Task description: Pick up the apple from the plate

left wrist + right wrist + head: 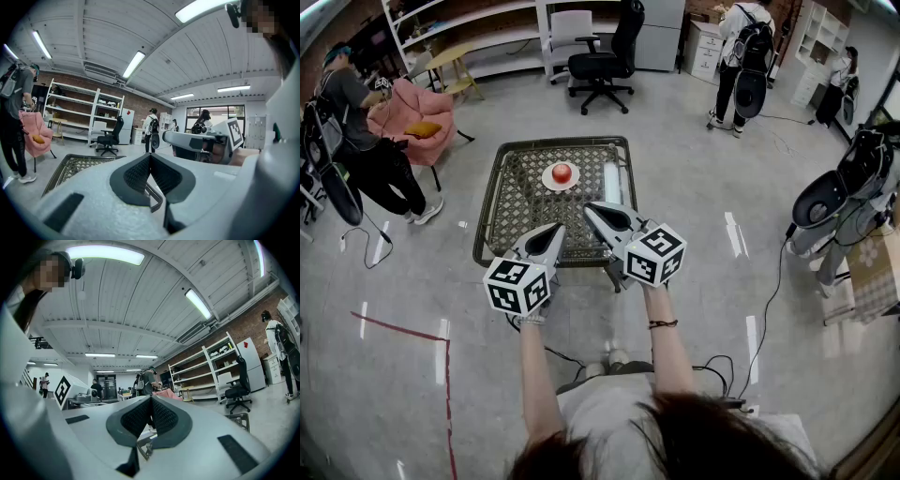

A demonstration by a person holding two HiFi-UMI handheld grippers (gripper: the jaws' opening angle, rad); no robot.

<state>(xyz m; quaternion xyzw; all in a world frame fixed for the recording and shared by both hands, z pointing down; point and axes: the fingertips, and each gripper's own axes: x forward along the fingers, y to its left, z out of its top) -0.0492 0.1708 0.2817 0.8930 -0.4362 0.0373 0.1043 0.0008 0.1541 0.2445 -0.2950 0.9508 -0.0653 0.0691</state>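
A lattice table bearing plate and apple stands on grey floor.

Light comes evenly from above, from long strip lights set in the white ceiling. The nearest tube burns out to pure white with a faint halo around it. A far window adds pale daylight. The grey floor is bright and flat, and shadows are soft and short, as under the office chair. All three views are fisheye: straight lines bow outward and the corners fall to black. In both gripper views the far room is fairly sharp, while the pale shells of the left gripper and right gripper, close to the lens, look soft and grainy.
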